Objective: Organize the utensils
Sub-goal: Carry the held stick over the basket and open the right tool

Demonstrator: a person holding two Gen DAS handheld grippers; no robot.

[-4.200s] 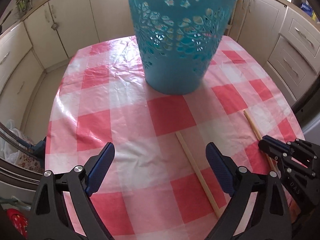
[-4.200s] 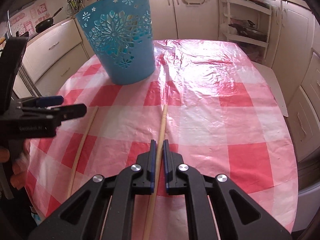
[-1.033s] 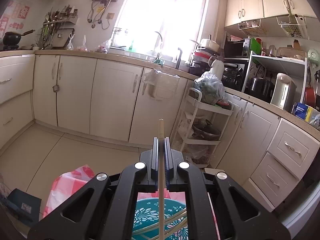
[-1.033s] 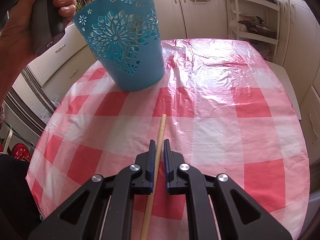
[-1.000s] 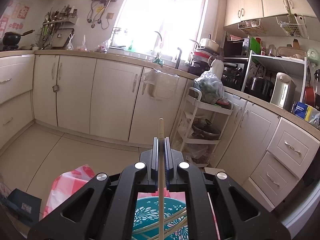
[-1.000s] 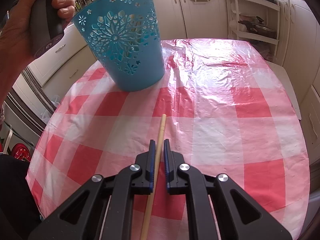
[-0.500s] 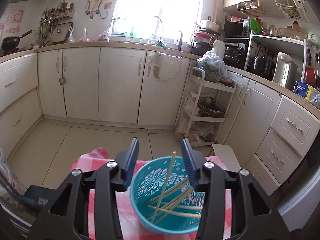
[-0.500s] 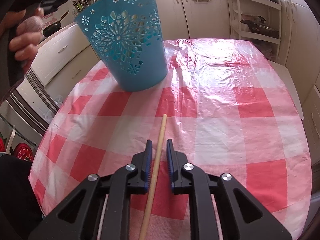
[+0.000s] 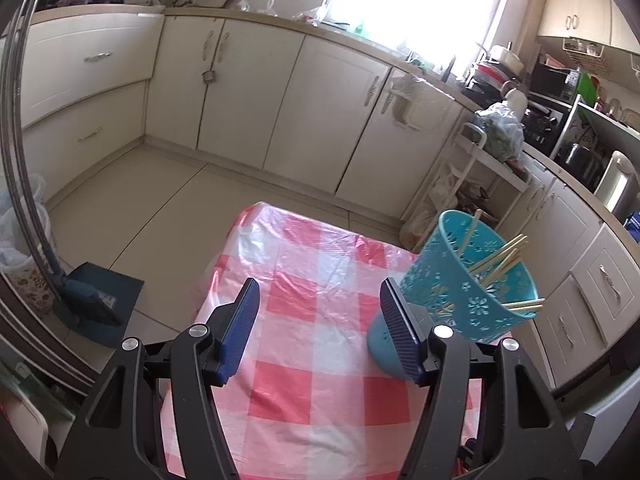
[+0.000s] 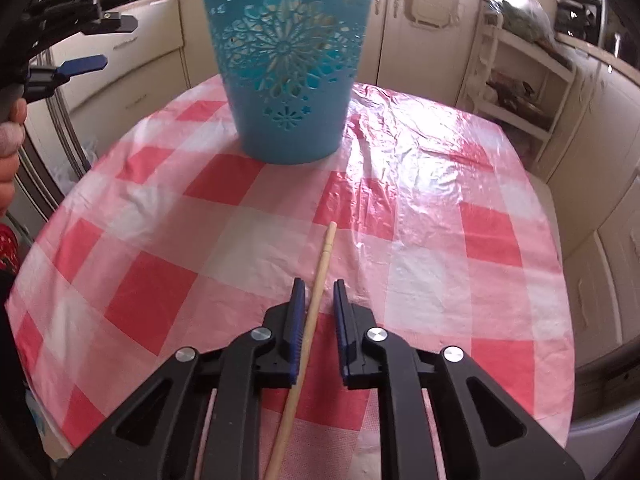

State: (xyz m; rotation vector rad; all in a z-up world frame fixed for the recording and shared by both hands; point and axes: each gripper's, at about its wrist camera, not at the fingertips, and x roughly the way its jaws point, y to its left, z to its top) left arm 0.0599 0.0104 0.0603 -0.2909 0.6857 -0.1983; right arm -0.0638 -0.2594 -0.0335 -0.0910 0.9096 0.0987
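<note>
A blue cut-out basket (image 9: 468, 288) stands on the red-and-white checked table (image 9: 304, 344) and holds several wooden chopsticks (image 9: 500, 256). My left gripper (image 9: 320, 316) is open and empty, raised above the table to the left of the basket. In the right wrist view the basket (image 10: 288, 60) stands at the far side of the table. A single wooden chopstick (image 10: 316, 300) lies on the cloth between the slightly parted fingers of my right gripper (image 10: 318, 292), which do not clamp it. The left gripper (image 10: 76, 44) shows at the upper left.
Cream kitchen cabinets (image 9: 248, 92) surround the table. A dustpan (image 9: 96, 300) sits on the floor to the left. A white shelf rack (image 10: 520, 80) stands beyond the table's far right. The table edge (image 10: 560, 380) curves close on the right.
My left gripper let its chopstick drop into the basket, opened wide and swung left, away from the basket. My right gripper loosened around the chopstick on the table and moved closer to the basket.
</note>
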